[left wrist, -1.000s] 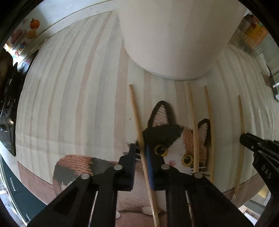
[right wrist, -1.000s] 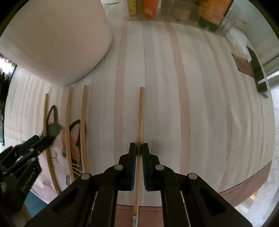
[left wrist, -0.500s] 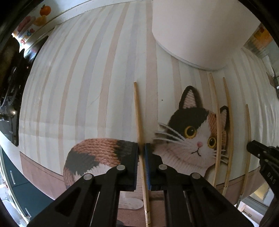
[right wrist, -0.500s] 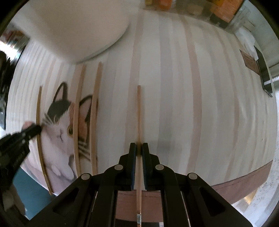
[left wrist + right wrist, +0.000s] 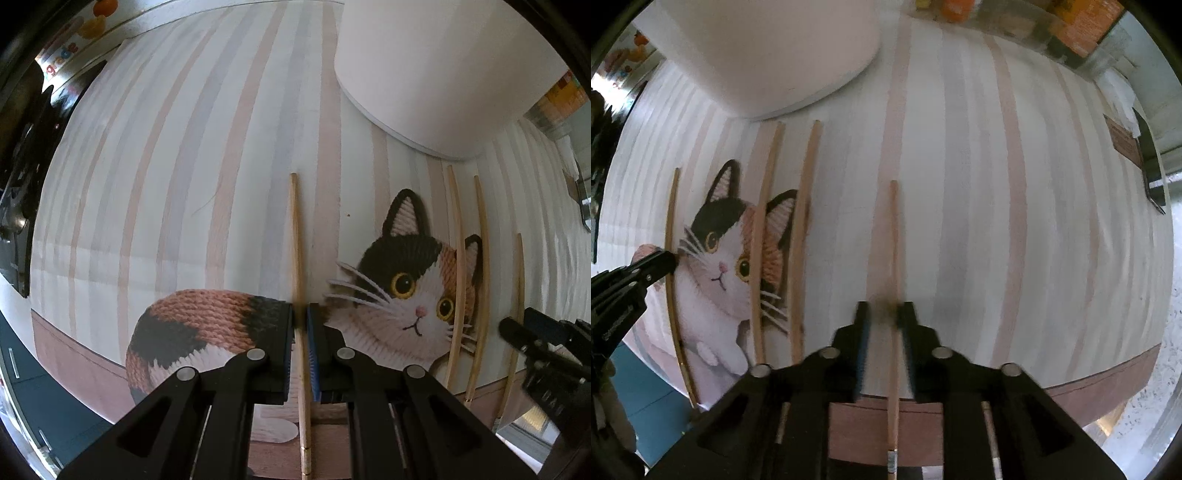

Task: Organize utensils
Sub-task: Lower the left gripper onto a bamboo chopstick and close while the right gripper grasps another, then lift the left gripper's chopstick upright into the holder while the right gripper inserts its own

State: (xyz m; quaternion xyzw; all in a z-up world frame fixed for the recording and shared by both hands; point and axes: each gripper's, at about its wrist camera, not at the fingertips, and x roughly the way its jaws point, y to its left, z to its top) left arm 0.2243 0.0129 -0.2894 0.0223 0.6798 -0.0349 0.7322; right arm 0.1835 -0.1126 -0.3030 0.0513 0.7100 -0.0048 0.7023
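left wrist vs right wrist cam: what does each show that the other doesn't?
Left wrist only: the left hand-held gripper close up, shut on a chopstick, plus the cat's striped body on the placemat.

Right wrist only: the right hand-held gripper with jaws apart, blurred, straddling another chopstick, plus orange packaging at the far edge.

Both: the cat face, the white container, the two chopsticks lying across the cat's ear, and the striped placemat. Each view also catches the other gripper at its edge.
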